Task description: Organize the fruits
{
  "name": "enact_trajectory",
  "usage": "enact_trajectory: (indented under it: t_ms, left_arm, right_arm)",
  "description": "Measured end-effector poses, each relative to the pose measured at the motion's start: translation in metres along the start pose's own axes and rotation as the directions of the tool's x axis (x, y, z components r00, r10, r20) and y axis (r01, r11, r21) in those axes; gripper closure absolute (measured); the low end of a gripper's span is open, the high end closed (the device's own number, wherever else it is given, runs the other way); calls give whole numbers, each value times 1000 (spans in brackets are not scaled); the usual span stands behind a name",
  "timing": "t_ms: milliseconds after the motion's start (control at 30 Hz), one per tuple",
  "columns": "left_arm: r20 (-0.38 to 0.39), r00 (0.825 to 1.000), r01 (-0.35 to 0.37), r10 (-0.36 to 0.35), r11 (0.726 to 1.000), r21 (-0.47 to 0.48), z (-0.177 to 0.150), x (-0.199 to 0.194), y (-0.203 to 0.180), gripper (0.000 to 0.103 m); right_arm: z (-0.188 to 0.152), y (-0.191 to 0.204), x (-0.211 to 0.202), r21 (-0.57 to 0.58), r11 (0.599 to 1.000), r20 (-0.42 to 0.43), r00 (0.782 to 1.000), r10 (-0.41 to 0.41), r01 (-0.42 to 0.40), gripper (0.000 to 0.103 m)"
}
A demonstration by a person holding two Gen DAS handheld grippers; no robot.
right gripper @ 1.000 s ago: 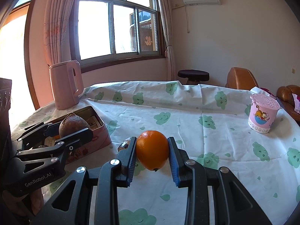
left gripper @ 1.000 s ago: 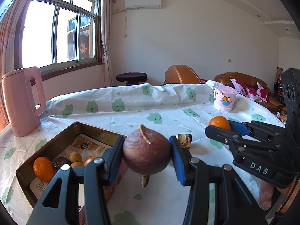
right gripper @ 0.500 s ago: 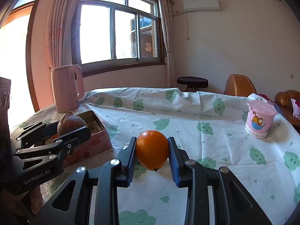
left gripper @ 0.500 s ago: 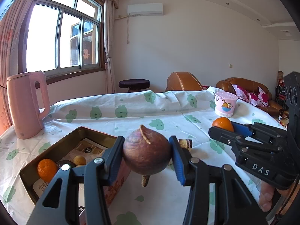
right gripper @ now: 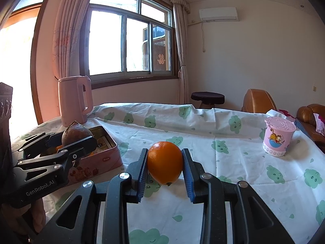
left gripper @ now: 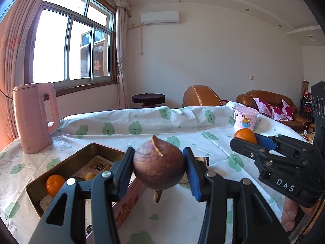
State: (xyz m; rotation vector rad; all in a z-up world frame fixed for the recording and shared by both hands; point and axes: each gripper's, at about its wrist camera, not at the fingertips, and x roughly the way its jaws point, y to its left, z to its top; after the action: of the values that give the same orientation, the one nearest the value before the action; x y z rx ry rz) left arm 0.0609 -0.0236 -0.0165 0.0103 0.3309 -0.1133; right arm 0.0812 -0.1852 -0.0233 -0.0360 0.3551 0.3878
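My left gripper is shut on a brownish-purple round fruit with a dry stem, held in the air above the table by the right edge of a rectangular tin box. The tin holds a small orange and other small fruits. My right gripper is shut on an orange, also lifted off the cloth. In the right wrist view the left gripper with its brown fruit hangs over the pink-sided tin. From the left wrist camera the right gripper with its orange shows at right.
A pink kettle stands at the table's far left. A pink cartoon cup stands at the right. A small brown item lies on the cloud-print cloth behind the brown fruit. A stool and brown sofas lie beyond the table.
Both cameras have tilted up slightly, so the table sits lower in view. Both grips are unchanged.
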Motion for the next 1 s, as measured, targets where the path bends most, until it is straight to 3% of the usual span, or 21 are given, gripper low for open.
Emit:
enact_trajectory:
  t_ms: [1000]
  left_arm:
    - [87, 994, -71, 73, 997, -25, 0, -20, 11, 53]
  right_arm:
    - [-1, 3, -27, -11, 999, 127, 991, -33, 35, 69]
